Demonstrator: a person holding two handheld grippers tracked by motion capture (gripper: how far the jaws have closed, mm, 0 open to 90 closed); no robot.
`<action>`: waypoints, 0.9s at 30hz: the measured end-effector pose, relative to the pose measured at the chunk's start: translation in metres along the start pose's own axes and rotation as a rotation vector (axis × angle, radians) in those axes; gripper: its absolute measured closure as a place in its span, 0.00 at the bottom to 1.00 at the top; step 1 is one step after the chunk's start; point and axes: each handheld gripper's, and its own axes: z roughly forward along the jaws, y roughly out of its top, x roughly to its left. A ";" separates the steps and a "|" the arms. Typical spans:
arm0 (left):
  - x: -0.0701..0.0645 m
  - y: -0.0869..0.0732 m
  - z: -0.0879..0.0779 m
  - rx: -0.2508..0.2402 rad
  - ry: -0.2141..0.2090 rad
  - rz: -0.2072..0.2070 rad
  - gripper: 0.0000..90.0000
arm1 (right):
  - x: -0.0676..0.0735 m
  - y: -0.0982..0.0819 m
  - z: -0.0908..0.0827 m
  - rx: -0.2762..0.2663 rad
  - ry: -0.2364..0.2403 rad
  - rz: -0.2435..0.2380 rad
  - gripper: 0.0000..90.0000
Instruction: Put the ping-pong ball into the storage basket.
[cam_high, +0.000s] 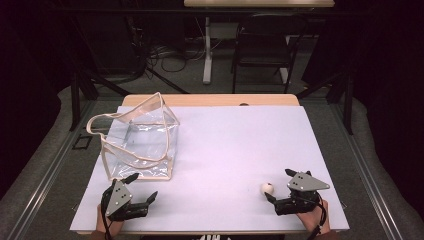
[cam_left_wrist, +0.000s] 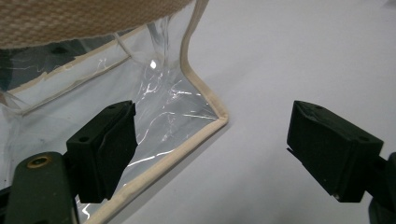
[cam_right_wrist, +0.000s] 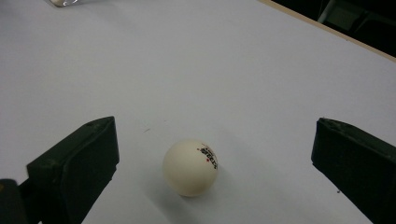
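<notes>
Though printed, ball (cam_right_wrist: 190, 167) lettering unreadable

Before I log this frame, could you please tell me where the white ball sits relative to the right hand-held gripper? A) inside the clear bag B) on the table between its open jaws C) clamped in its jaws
B: the white ball rests on the table between the right hand-held gripper's open jaws, touching neither.
</notes>
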 end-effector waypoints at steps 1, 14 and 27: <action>0.000 0.000 0.000 0.000 0.000 -0.001 0.18 | 0.001 0.002 0.001 0.001 0.004 -0.003 0.01; 0.000 0.000 0.001 0.001 0.002 -0.002 0.18 | 0.002 0.011 0.012 0.046 0.032 -0.008 0.01; 0.000 0.000 0.002 -0.001 0.000 -0.003 0.18 | 0.002 0.014 0.023 0.092 0.053 0.002 0.01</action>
